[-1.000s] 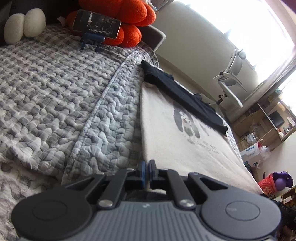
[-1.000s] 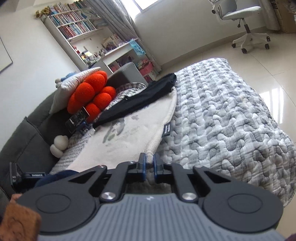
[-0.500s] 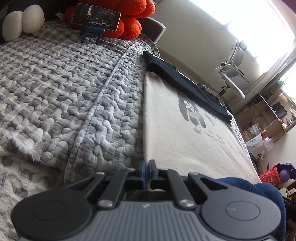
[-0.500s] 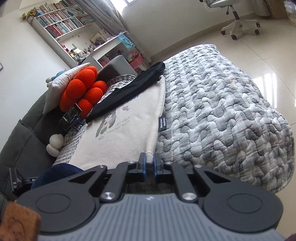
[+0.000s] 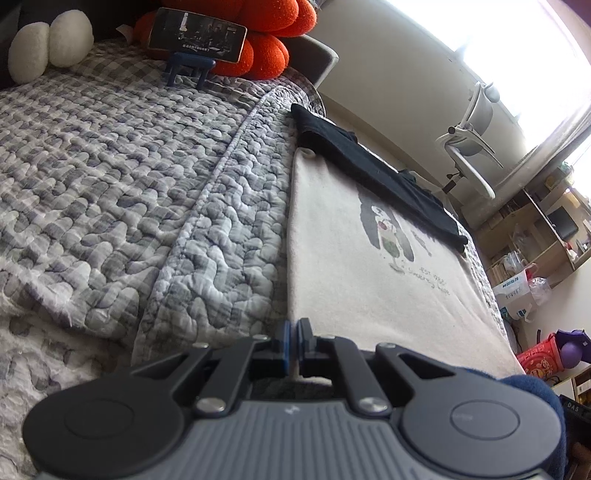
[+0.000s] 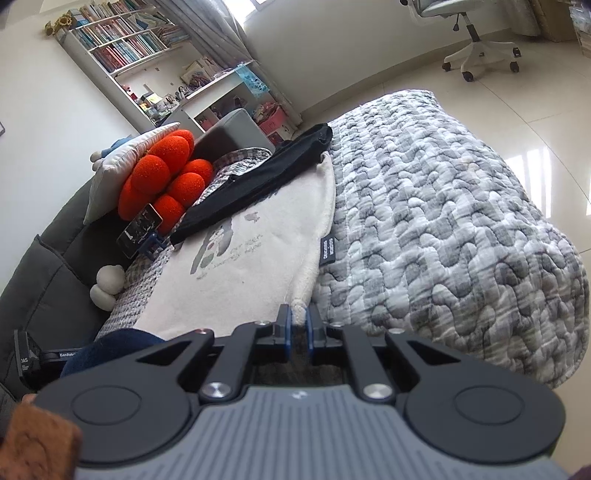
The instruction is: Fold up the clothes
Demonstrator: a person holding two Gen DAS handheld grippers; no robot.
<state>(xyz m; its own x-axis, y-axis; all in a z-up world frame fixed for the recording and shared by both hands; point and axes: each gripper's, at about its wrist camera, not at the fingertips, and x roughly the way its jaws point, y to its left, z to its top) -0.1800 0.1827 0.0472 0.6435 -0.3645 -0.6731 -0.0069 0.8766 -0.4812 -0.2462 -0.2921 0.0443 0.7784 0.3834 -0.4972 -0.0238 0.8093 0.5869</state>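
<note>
A cream garment (image 5: 351, 277) with a printed figure lies flat and taut on the grey quilted bed cover (image 5: 129, 166). My left gripper (image 5: 294, 326) is shut on its near left hem corner. In the right wrist view the same cream garment (image 6: 258, 266) runs away from me, and my right gripper (image 6: 298, 314) is shut on its near right hem corner, with cloth showing between the pads. A black garment (image 5: 369, 166) lies across the cream one's far end, and the black garment (image 6: 258, 181) also shows in the right wrist view.
A phone on a blue stand (image 5: 197, 35) leans against orange cushions (image 5: 266, 48) at the head of the bed, beside a white plush (image 5: 48, 48). A person's dark blue sleeve (image 6: 110, 347) is at lower left. An office chair (image 6: 476, 48) and a bookshelf (image 6: 122, 44) stand beyond the quilt (image 6: 443, 221).
Both grippers keep their hold on the cream garment's hem. Both views have tilted slightly, and a dark blue sleeve has come into the lower right of the left wrist view.
</note>
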